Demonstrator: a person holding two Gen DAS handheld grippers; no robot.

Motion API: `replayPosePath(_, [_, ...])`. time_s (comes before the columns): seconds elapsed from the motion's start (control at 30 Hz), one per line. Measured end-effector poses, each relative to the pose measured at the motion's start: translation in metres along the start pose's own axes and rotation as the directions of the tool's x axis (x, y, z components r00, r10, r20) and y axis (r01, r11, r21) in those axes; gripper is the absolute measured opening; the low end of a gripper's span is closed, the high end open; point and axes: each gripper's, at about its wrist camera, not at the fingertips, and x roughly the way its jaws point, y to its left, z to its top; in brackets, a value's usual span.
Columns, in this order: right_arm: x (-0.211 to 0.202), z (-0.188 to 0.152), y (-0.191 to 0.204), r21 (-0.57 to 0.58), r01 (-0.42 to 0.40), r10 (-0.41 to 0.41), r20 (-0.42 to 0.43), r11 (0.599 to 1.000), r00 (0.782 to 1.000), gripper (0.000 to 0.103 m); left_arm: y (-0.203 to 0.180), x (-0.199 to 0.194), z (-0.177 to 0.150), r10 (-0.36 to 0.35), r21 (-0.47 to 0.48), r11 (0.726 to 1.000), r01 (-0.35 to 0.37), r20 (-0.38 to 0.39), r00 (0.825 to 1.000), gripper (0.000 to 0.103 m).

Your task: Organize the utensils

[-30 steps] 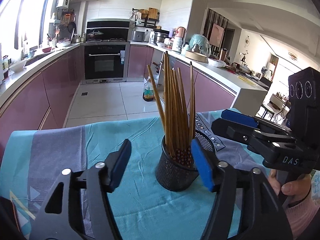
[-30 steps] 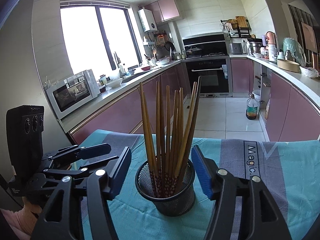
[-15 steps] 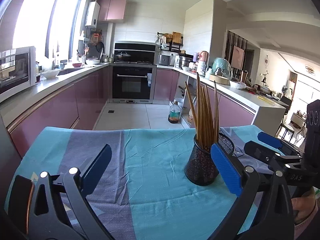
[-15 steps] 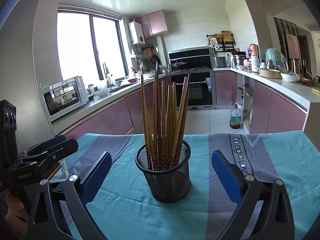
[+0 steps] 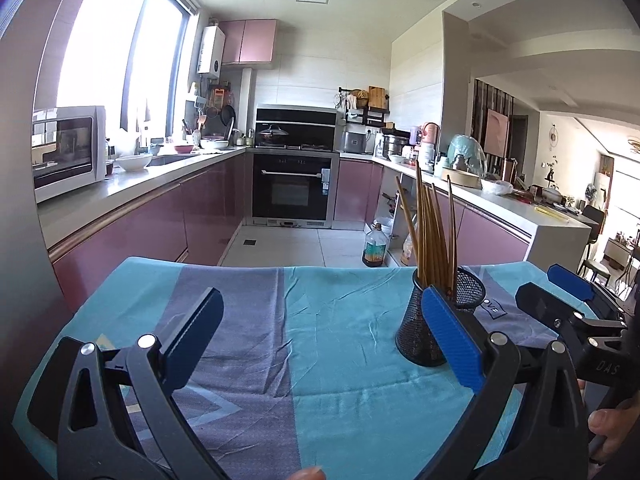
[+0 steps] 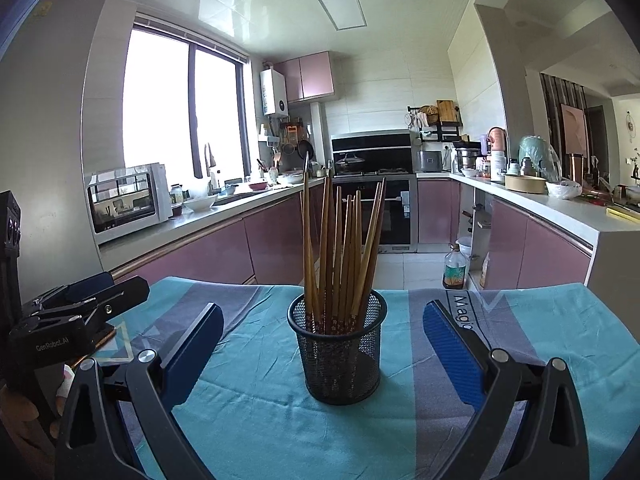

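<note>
A black mesh cup [image 6: 340, 356] stands upright on the table and holds several brown wooden chopsticks [image 6: 340, 252]. In the right wrist view it sits centred a little beyond my right gripper [image 6: 322, 350], which is wide open and empty. In the left wrist view the cup [image 5: 430, 320] and chopsticks [image 5: 432, 232] are to the right, partly behind the right blue pad [image 5: 452, 340]. My left gripper [image 5: 320, 340] is wide open and empty over bare cloth. The other gripper shows at each view's edge: the right gripper [image 5: 568, 300], the left gripper [image 6: 80, 300].
A teal and grey tablecloth [image 6: 520, 320] covers the table [image 5: 320, 320], whose far edge drops to the kitchen floor. Pink cabinets, a microwave [image 6: 128, 200] and an oven [image 5: 294, 192] lie beyond. An oil bottle [image 6: 454, 268] stands on the floor.
Both grippers have opened wider and drawn back from the cup. The left gripper has swung left, so the cup now sits to its right.
</note>
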Motion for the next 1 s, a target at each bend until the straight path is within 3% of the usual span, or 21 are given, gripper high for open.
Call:
replayPosePath(0.43, [-0.006, 0.000, 0.004, -0.002, 0.007, -0.007, 0.027, 1.000, 1.000, 0.097, -0.006, -0.019, 0.003, 0.025, 0.017, 1.000, -0.026, 0.048, 0.999, 0.097])
replayPosePath(1.0, [-0.010, -0.001, 0.008, -0.011, -0.002, 0.003, 0.035, 1.000, 0.999, 0.097, -0.006, -0.023, 0.003, 0.033, 0.008, 0.999, -0.033, 0.053, 0.998, 0.097])
